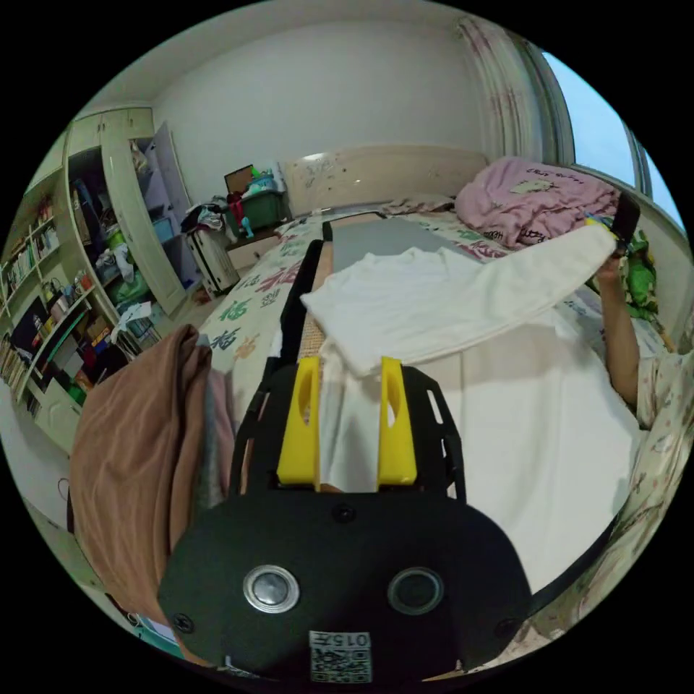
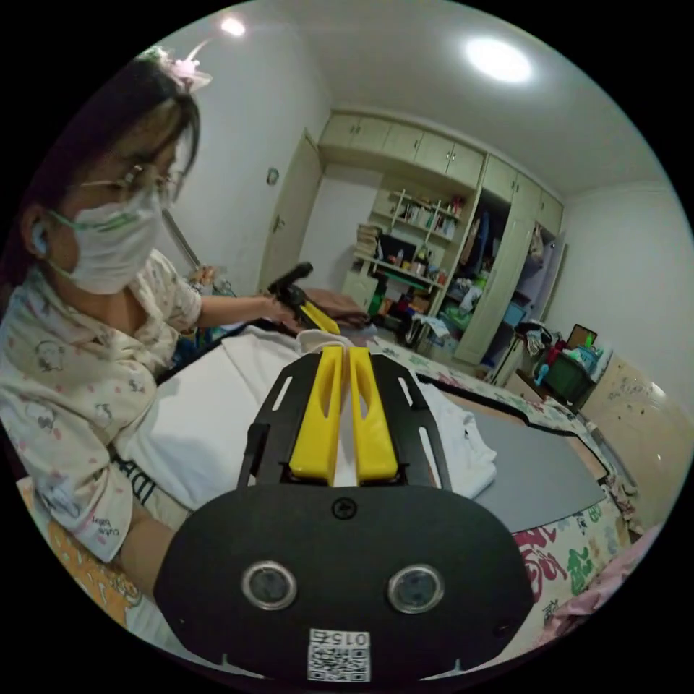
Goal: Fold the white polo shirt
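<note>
a bed [image 1: 267,282] with a patterned cover is seen, and on it a dark-edged grey board [image 1: 390,242] on which the white polo shirt [image 1: 506,405] is spread. a pink blanket [image 1: 535,195] is heaped at the head of the bed, and a brown cloth [image 1: 137,441] is draped off its near edge beside the left gripper.

the body of the shirt is laid flat on the board in front of the person [image 2: 94,361]. one long sleeve [image 1: 463,296] is held lifted and stretched across the body, its long axis running from the left gripper [image 1: 348,376] to the right gripper [image 1: 623,217].

in the left gripper view the yellow jaws are set apart, with a fold of the white fabric lying between them; they are not seen to press on it, so the left gripper is judged open around the cloth. in the right gripper view the jaws of the right gripper [image 2: 345,354] are brought nearly together, and white fabric is seen in the narrow gap; whether the cuff is truly clamped cannot be told, though the raised sleeve suggests it.

the coming move is judged to turn on that sleeve line: the cuff end is nearer the right gripper, and the shirt body lies below and between the two grippers, so the sleeve would be laid down across it.
</note>
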A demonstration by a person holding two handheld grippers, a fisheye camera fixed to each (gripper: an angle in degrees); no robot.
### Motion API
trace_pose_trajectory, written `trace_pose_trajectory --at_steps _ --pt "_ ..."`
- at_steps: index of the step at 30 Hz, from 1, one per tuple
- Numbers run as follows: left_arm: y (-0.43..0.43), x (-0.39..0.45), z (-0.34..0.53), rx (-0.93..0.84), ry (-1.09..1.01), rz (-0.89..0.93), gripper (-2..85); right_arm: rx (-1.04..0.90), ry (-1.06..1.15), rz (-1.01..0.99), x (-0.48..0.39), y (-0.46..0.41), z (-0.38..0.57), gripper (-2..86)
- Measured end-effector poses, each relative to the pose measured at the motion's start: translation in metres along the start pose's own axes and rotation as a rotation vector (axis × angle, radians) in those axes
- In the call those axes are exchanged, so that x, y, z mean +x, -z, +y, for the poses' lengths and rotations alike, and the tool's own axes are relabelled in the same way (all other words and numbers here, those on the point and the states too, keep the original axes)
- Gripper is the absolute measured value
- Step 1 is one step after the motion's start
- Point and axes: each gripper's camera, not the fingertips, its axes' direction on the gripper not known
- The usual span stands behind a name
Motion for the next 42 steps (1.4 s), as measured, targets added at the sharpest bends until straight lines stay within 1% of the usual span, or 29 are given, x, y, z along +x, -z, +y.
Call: trace_pose_trajectory --at_steps 3,4,6,8,10,11,13,15,19,21,23,26,28,29,30,31,32,33,34,36,37,39,40,42 --pt "-0.018 0.000 -0.015 -0.069 -0.028 -0.026 11.7 0.089 0.036 -0.014 -0.012 0.040 0.020 -0.5" --pt "-0.024 0.004 -0.023 -0.099 -0.043 -0.028 11.5 0.091 0.042 -0.011 -0.015 0.044 0.022 -0.5" --pt "-0.027 0.017 -0.037 -0.097 -0.082 -0.010 11.2 0.050 0.072 -0.002 -0.026 0.052 0.025 -0.5" --pt "-0.029 0.034 -0.053 -0.078 -0.144 -0.079 10.9 0.043 0.126 -0.035 -0.036 0.056 0.026 -0.5" --pt "-0.045 0.051 -0.080 -0.114 -0.212 -0.207 10.2 0.047 0.171 -0.060 -0.045 0.060 0.026 -0.5" --pt "-0.049 0.054 -0.086 -0.127 -0.224 -0.220 9.9 0.048 0.184 -0.066 -0.049 0.063 0.026 -0.5" --pt "-0.063 0.065 -0.101 -0.141 -0.271 -0.290 6.0 0.046 0.193 -0.071 -0.053 0.068 0.025 -0.5" --pt "-0.066 0.065 -0.108 -0.135 -0.246 -0.362 2.6 0.032 0.232 -0.096 -0.060 0.074 0.025 -0.5" --pt "-0.062 0.036 -0.098 -0.098 -0.068 -0.273 1.0 0.045 0.354 -0.161 -0.079 0.086 0.022 -0.4" --pt "-0.060 0.032 -0.097 -0.104 -0.043 -0.259 0.8 0.090 0.462 -0.233 -0.092 0.094 0.017 -0.1" --pt "-0.052 0.036 -0.099 -0.082 -0.039 -0.261 0.8 0.089 0.555 -0.298 -0.104 0.095 0.012 0.4" --pt "-0.049 0.048 -0.100 -0.079 -0.052 -0.281 0.9 0.043 0.679 -0.299 -0.122 0.087 0.001 2.7" --pt "-0.048 0.053 -0.104 -0.091 -0.051 -0.287 1.0 0.093 0.709 -0.340 -0.120 0.092 -0.006 3.4" --pt "-0.048 0.054 -0.105 -0.092 -0.051 -0.288 1.0 0.169 0.703 -0.367 -0.114 0.099 -0.010 3.7" --pt "-0.047 0.056 -0.106 -0.092 -0.050 -0.290 1.1 0.243 0.674 -0.364 -0.106 0.104 -0.013 3.8" --pt "-0.046 0.058 -0.108 -0.092 -0.050 -0.291 1.3 0.271 0.648 -0.348 -0.102 0.105 -0.014 3.9" --pt "-0.045 0.059 -0.109 -0.092 -0.049 -0.292 1.3 0.295 0.568 -0.282 -0.092 0.103 -0.021 3.7" --pt "-0.044 0.061 -0.111 -0.092 -0.047 -0.294 1.5 0.270 0.476 -0.203 -0.082 0.095 -0.030 3.2" --pt "-0.043 0.063 -0.112 -0.091 -0.047 -0.296 1.6 0.240 0.429 -0.171 -0.075 0.088 -0.037 3.0" --pt "-0.042 0.067 -0.115 -0.094 -0.048 -0.298 1.8 0.049 0.249 -0.094 -0.046 0.050 -0.065 3.6" --pt "-0.042 0.069 -0.116 -0.097 -0.049 -0.301 1.9 -0.006 0.211 -0.077 -0.039 0.037 -0.072 4.1" --pt "-0.042 0.072 -0.119 -0.102 -0.050 -0.304 2.2 -0.216 0.065 0.011 -0.006 -0.019 -0.096 6.0" --pt "-0.042 0.074 -0.121 -0.103 -0.052 -0.306 2.5 -0.248 0.017 0.021 0.004 -0.033 -0.101 6.4" --pt "-0.042 0.078 -0.122 -0.103 -0.054 -0.311 3.1 -0.326 -0.256 -0.003 0.055 -0.089 -0.118 7.8"
